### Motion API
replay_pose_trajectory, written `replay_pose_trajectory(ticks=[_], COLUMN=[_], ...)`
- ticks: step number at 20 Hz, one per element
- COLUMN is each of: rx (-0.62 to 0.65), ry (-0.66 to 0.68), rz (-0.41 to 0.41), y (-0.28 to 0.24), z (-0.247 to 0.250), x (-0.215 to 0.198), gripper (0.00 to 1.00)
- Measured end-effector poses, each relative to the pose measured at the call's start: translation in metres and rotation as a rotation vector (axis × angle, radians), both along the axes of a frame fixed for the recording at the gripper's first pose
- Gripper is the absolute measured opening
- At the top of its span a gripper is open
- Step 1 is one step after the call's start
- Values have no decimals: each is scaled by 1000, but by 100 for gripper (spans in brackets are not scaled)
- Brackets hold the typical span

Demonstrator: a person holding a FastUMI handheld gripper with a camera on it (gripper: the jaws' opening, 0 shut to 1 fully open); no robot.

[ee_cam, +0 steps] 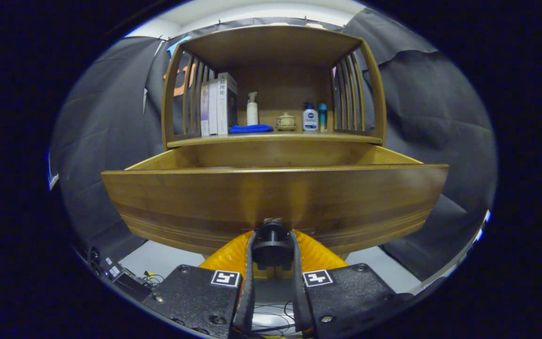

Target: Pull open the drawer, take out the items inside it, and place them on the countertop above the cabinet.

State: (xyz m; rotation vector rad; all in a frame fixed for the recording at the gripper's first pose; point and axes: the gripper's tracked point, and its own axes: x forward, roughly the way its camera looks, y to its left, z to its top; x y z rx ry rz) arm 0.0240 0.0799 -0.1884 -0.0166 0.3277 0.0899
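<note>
The wooden drawer (274, 197) stands pulled out toward me, its wide front panel close in front of the fingers. A dark round knob (272, 242) in the middle of that panel sits between my two fingers, and my gripper (272, 242) is shut on it. The drawer's inside is hidden behind the front panel; only its side walls and back show. Above it runs the countertop (275, 137) of the cabinet, under a shelf hood with slatted sides.
On the countertop stand several books (219, 106) at the left, a folded blue cloth (251, 128), a white pump bottle (252, 109), a small lidded jar (285, 121) and two bottles (314, 117). Cables and a small device (120, 275) lie on the floor at lower left.
</note>
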Motion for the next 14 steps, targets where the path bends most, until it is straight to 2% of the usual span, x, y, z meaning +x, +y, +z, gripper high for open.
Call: replay_pose_trajectory(ticks=[1, 5, 7, 14], rx=[3, 48, 89, 88], ry=[-4, -3, 21, -89], rz=[14, -18, 10, 4], y=[0, -27, -23, -39], z=[0, 5, 15, 110], x=[-1, -11, -21, -17], gripper=[40, 81, 100, 99])
